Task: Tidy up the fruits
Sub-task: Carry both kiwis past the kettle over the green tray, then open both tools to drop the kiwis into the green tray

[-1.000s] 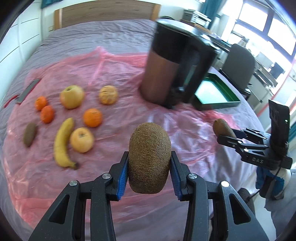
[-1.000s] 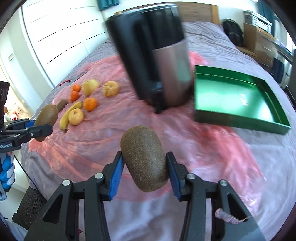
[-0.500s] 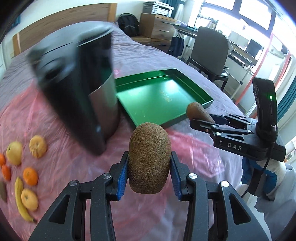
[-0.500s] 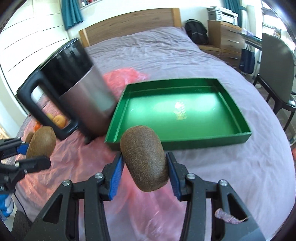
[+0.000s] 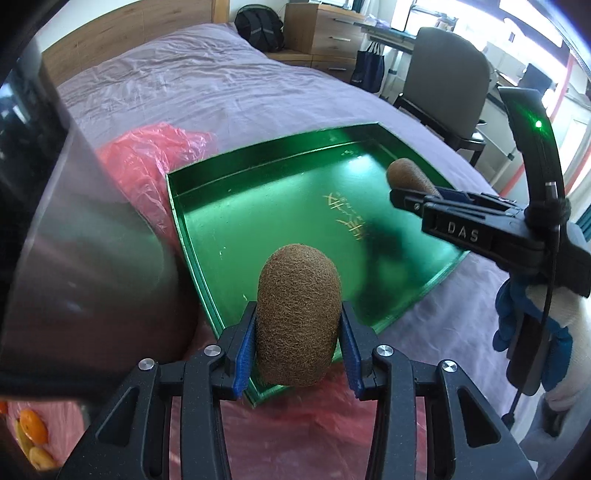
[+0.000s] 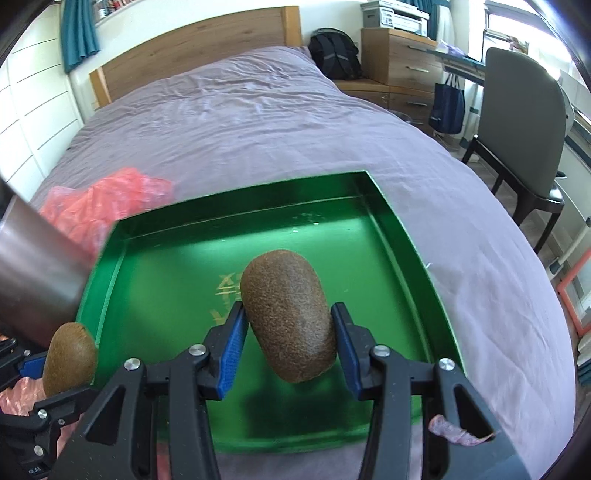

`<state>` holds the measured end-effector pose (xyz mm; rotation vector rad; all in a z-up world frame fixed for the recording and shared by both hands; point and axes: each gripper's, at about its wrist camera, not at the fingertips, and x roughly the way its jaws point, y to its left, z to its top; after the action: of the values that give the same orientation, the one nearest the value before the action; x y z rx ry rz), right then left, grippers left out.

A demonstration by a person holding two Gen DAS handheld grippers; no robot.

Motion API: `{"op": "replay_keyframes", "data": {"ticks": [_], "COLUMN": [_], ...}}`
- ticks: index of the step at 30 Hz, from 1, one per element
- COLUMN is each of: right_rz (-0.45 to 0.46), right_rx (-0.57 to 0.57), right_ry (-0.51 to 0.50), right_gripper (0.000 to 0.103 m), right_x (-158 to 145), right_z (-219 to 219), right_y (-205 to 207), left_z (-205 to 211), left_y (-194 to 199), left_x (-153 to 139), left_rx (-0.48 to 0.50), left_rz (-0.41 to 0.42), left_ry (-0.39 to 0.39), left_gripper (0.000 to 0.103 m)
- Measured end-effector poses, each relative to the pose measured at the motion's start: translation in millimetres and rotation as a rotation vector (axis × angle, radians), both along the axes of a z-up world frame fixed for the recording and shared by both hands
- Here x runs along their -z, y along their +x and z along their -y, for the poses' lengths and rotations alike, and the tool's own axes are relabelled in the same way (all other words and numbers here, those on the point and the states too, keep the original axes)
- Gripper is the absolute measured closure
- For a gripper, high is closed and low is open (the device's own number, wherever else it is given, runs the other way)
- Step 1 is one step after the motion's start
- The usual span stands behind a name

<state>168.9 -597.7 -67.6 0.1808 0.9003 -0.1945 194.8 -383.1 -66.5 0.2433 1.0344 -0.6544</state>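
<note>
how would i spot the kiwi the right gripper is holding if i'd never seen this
Find the green tray on the purple bed. Over it, the right gripper clamps a kiwi between blue pads. Unlike the kiwi at the tray's left edge, it leans sideways.

I'm working in a lived-in bedroom that doubles as a study. A wide bed with a wrinkled mauve cover (image 6: pixel 258 122) and a wooden headboard (image 6: pixel 192 48) fills my view. Beyond it stand a wooden chest of drawers (image 6: pixel 399 62) with a grey printer (image 6: pixel 399 14) on top, a black backpack (image 6: pixel 334 55), a grey padded desk chair (image 6: pixel 524 122) and teal curtains (image 6: pixel 79 33).
</note>
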Motion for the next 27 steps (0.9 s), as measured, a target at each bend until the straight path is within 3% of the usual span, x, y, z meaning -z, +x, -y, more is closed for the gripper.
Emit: {"op": "replay_keyframes", "data": {"ticks": [7,17,22,24,27], "right_rz": [-0.016,-0.027,-0.031,-0.025,-0.01], "right_rx": [0.05,0.067,0.081,0.083,0.089], "right_ry": [-0.021,-0.042,-0.052,-0.059,-0.063], "right_gripper": [0.092,0.089,0.055,0.045,0.038], "right_x": [21,30,28,24,13], "right_z": [20,20,17,16,15], "right_y": [24,33,27,24,15], "left_z": [4,11,13,13,11], "left_y": [13,10,11,11,6], "left_x": [29,33,30,28,18], "left_rx": [-0.007,0.011,0.007,0.006,0.0], "left_rz": [-0.02,0.007,-0.005,-0.003,0.022], "left_ry": [0.03,0.059,0.056,0.054,0.052], "left_gripper": [0.067,0.065,0.059,0.057,0.049]}}
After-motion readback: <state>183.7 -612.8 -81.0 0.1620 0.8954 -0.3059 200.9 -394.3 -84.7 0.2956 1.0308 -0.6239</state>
